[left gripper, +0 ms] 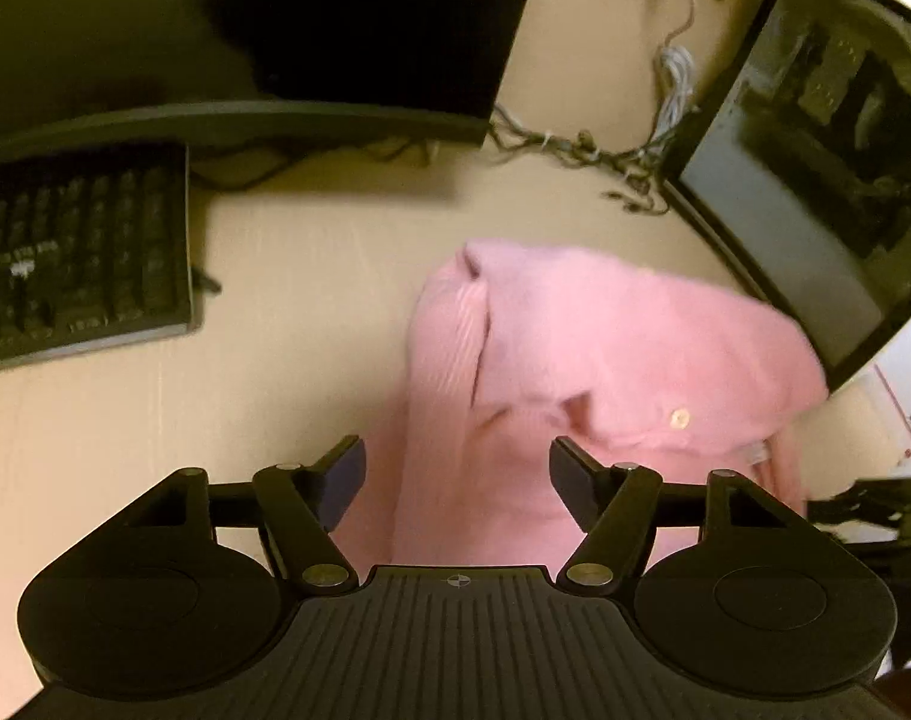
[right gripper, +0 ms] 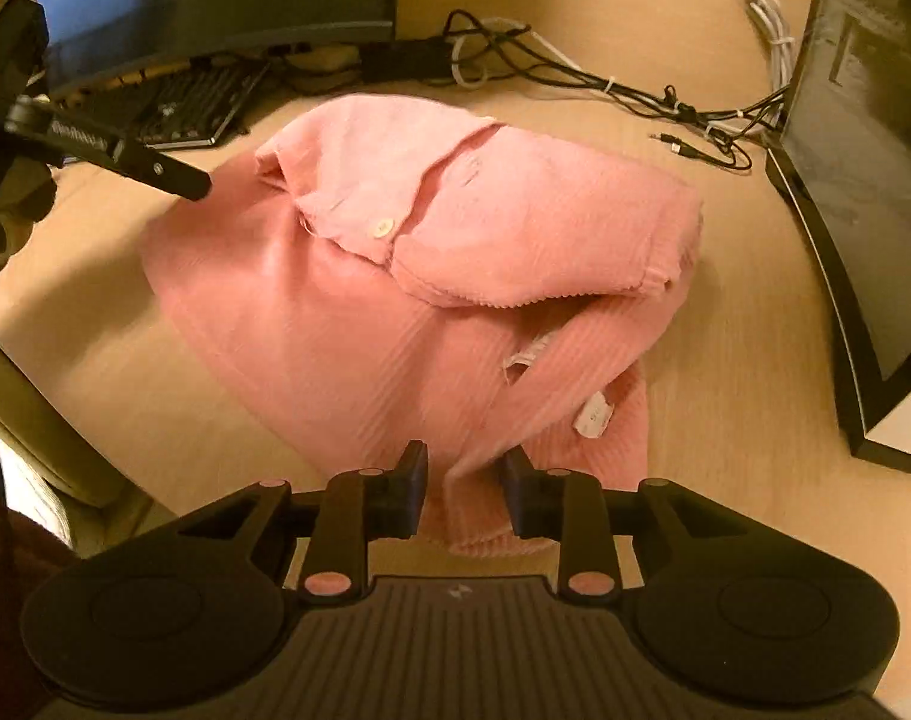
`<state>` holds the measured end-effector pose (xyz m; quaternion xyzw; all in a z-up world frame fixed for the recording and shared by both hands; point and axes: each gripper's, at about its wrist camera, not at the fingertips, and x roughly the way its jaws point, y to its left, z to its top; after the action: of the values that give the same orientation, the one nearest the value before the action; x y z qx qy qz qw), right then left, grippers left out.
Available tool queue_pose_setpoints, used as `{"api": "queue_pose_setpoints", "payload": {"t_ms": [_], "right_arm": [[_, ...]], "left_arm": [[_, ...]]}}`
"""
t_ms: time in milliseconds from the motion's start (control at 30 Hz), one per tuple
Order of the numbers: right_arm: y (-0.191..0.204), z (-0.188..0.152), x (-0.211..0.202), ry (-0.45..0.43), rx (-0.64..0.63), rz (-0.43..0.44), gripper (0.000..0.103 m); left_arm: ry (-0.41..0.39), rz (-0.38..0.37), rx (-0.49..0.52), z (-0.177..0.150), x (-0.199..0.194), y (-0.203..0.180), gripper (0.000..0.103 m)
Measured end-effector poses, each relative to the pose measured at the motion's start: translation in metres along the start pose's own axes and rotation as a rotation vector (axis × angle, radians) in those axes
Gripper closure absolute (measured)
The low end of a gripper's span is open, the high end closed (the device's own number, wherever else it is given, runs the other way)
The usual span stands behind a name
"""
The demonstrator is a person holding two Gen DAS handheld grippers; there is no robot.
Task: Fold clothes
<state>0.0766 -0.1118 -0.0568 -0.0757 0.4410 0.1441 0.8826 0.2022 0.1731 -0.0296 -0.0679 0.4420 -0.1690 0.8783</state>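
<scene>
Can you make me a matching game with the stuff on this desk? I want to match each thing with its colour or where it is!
Things:
1. shirt
2. keyboard
3. button
4. cables

Clues:
A. black, on the left side of the desk
B. tangled at the back, between the two monitors
C. pink, bunched up in the middle of the desk
D. small, white, sewn on the pink cloth

Pairs: 1-C, 2-A, 3-D, 4-B
</scene>
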Motion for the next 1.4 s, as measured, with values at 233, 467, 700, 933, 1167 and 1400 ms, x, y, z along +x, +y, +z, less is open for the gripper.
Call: {"api": "queue_pose_setpoints", "payload": {"t_ms": [233, 467, 700, 933, 1167, 1400], "right_arm": [[-0.004, 0.006, -0.004, 0.042, -0.022, 0.034, 0.067], [-0.072, 0.026, -0.029, -0.134, 0.328, 0.027, 0.052], [-0.09, 0.051, 0.001, -0.199, 0.418, -0.006, 0.051], [-0.077, 0.069, 0.029, -0.16, 0.346, -0.023, 0.085], [-0.063, 0.088, -0.031, -0.266, 0.266, 0.094, 0.093], [-0.057, 0.037, -0.026, -0.143, 0.3, 0.105, 0.092]], "left_arm": [[0.103, -0.098, 0.181, -0.021, 0.024, -0.038, 0.05], [0.128, -0.339, 0.22, -0.024, -0.004, -0.044, 0.027], [-0.019, -0.277, -0.074, 0.026, 0.015, 0.006, 0.021], [0.06, -0.205, -0.097, 0.039, 0.072, 0.001, 0.038], [0.013, -0.201, -0.049, 0.058, 0.065, -0.012, 0.089], [-0.028, -0.218, 0.034, 0.038, -0.006, -0.019, 0.089]]}}
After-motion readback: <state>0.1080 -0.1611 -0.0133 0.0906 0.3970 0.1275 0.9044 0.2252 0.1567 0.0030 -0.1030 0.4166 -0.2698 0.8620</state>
